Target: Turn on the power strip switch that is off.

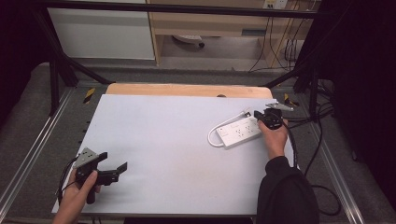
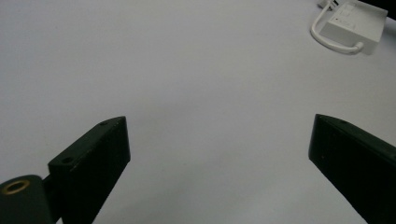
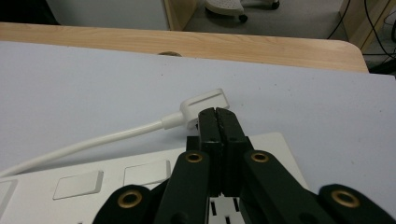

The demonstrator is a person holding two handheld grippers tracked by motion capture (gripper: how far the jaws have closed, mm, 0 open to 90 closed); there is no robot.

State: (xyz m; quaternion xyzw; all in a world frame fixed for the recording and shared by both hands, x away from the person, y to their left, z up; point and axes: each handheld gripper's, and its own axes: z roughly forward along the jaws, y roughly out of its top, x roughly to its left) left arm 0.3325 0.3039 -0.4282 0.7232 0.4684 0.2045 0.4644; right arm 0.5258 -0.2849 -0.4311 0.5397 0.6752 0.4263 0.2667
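Pale grey sheeting covers the table (image 1: 163, 140), with a strip of bare wood along its far edge and a dark metal frame around it; shelving and trailing cables fill the top of the high view.

At lower left of that view, the left gripper (image 1: 112, 169) rests in the person's hand near the table's front edge, its jaws spread wide with nothing between them. The left gripper view confirms it: two black jaws stand far apart over bare sheeting, and the power strip (image 2: 355, 23) lies far off at upper right of that frame.

Right of centre in the high view, the white power strip (image 1: 239, 132) lies flat on the table, its white cable (image 1: 214, 135) looping round its left end. At its right end hovers the right gripper (image 1: 261, 115), held in a dark-sleeved hand. The right gripper view shows those jaws pressed together, tip to tip, with nothing gripped. They sit just above the strip's end, touching or nearly touching the white plug (image 3: 203, 109) that lies on the sheeting just beyond it.

By the look of things, the work stands at the approach to the plug. The next move would likely call for parting the jaws and setting them squarely around the plug's flat body before closing.
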